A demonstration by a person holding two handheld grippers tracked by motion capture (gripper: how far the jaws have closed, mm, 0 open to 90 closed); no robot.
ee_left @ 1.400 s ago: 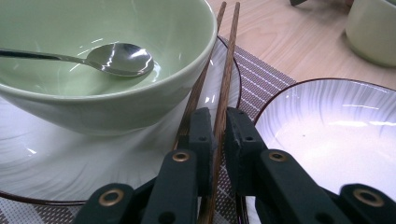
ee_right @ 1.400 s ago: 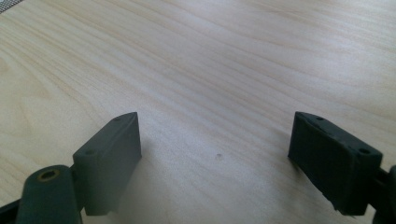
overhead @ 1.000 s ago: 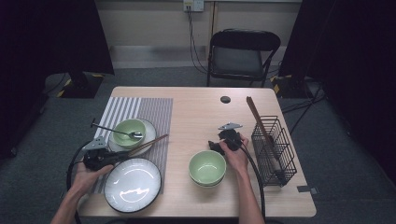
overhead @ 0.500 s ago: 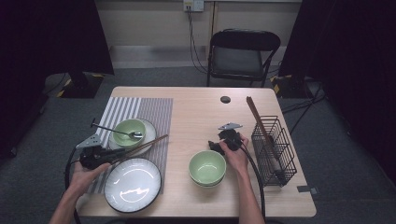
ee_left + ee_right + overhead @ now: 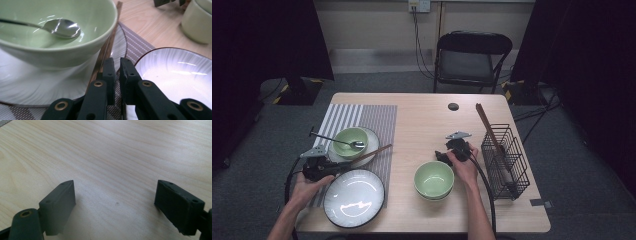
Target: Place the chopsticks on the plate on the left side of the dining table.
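Note:
A green bowl [image 5: 350, 139] with a metal spoon [image 5: 357, 144] in it sits on a small white plate [image 5: 371, 141] on the striped mat [image 5: 362, 117]. A pair of brown chopsticks [image 5: 372, 152] leans on that plate. My left gripper [image 5: 339, 164] lies at their near end, between the small plate and a large white plate [image 5: 354, 197]. In the left gripper view the left gripper [image 5: 117, 65] is shut with nothing seen between the pads, and the chopsticks [image 5: 110, 42] run along its left jaw's outer side under the bowl [image 5: 57, 50]. My right gripper [image 5: 442, 156] [image 5: 115, 195] stands open over bare wood.
Two stacked green bowls [image 5: 433, 179] sit just in front of the right gripper. A black wire rack [image 5: 507, 160] with brown sticks in it stands at the table's right edge. A small black disc [image 5: 453, 106] lies near the far edge; a folding chair [image 5: 472, 60] stands beyond.

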